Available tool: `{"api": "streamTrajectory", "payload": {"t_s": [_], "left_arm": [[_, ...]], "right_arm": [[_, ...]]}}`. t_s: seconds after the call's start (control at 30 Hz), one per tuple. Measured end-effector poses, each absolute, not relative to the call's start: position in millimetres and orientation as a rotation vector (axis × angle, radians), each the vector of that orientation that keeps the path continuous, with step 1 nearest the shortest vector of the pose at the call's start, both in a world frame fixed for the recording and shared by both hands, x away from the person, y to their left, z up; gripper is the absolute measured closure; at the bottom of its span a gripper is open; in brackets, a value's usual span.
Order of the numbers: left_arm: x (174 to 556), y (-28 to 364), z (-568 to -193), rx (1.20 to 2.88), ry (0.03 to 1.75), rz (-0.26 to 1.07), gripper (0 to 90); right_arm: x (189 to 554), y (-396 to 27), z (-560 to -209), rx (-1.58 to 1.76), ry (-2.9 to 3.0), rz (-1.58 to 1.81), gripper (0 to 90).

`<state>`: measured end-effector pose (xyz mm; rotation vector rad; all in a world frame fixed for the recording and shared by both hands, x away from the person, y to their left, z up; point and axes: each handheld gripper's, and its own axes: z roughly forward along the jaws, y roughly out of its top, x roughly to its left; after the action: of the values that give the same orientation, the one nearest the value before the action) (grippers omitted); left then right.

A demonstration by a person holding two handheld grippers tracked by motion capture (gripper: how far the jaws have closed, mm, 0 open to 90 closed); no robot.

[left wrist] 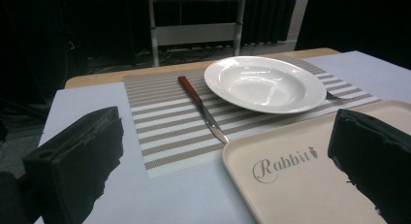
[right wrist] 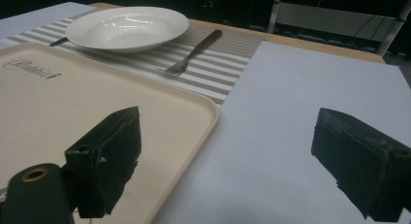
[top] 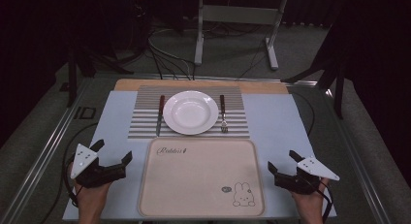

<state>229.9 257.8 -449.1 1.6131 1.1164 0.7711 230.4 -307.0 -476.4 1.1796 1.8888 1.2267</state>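
left gripper (top: 112, 152): jaws spread, nothing held, 9 o'clock of tray
right gripper (top: 281, 160): jaws spread, nothing held, 3 o'clock of tray
tray (top: 160, 195): beige, bare, table front
plate (top: 190, 112): on striped placemat (top: 145, 118), 12 o'clock of tray
knife (top: 159, 114): 9 o'clock of plate
fork (top: 223, 113): 3 o'clock of plate
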Motion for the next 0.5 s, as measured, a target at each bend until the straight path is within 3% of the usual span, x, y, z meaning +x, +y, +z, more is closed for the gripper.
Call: {"api": "streamTrajectory", "payload": {"t_s": [0.5], "left_arm": [[231.6,256.7,-453.2,1.622,1.132,0.792,0.0]], "right_arm": [[236.1,-300.5,-472.1,1.209,1.893,1.225,10.8]]}}
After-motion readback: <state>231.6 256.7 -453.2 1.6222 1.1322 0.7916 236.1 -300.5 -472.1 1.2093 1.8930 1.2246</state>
